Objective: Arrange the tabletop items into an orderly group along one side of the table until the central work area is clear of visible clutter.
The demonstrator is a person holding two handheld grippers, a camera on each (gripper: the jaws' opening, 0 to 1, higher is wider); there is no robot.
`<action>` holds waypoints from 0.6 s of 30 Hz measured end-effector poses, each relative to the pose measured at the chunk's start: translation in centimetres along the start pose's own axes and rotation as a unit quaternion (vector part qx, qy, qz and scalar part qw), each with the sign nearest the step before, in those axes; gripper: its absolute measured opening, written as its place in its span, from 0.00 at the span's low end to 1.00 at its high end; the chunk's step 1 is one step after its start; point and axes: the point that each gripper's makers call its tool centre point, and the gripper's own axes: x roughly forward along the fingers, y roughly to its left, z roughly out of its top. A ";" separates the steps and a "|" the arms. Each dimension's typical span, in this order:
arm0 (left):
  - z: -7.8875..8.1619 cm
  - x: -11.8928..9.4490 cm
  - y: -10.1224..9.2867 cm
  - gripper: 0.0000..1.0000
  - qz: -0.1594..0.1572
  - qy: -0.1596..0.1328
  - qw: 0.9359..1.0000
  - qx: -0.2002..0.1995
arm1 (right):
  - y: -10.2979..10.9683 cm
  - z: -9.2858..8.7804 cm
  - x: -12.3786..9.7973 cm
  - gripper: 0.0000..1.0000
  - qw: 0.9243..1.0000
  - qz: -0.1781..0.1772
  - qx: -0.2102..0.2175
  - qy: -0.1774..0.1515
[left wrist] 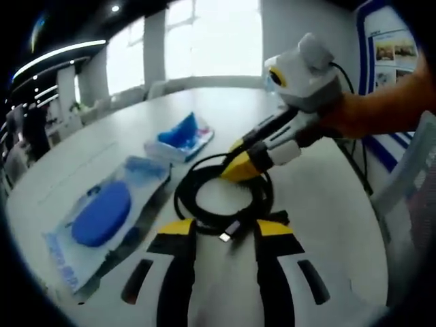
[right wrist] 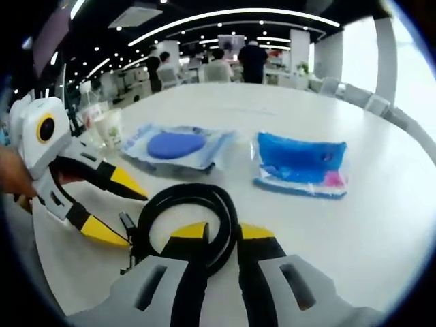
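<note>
A coiled black cable (left wrist: 204, 184) lies on the white table (left wrist: 327, 197). My right gripper (right wrist: 223, 231) is shut on the cable (right wrist: 170, 204), with a strand of the coil between its yellow tips. It comes in from the right in the left gripper view (left wrist: 245, 163). My left gripper (left wrist: 225, 231) is open, its jaws on either side of the cable's plug end. From the right gripper view it (right wrist: 119, 208) is at the left, jaws spread. A blue round pad in a clear bag (left wrist: 102, 214) (right wrist: 176, 145) and a blue packet (left wrist: 182, 136) (right wrist: 300, 160) lie beyond the coil.
Paper cups (right wrist: 105, 129) stand near the table's far left edge. A chair (left wrist: 409, 184) is at the table's right side. People (right wrist: 252, 61) and desks are in the background. A person's arm (left wrist: 388, 102) holds the right gripper.
</note>
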 end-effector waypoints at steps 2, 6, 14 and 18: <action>0.1 0.1 -0.2 0.32 -0.003 -0.001 1.000 0.002 | -0.2 0.1 -0.1 0.13 1.000 -0.004 -0.001 -0.003; 0.3 0.6 -0.6 0.32 -0.008 -0.001 1.000 0.005 | -0.8 0.6 -0.4 0.07 1.000 -0.014 0.014 -0.015; 1.2 1.7 -0.6 0.32 -0.014 0.002 1.000 0.010 | -2.1 1.2 -1.1 0.06 0.999 -0.027 0.020 -0.031; 2.1 2.0 -0.5 0.29 -0.016 -0.006 1.000 0.011 | -2.7 1.5 -1.2 0.06 0.999 -0.032 0.020 -0.034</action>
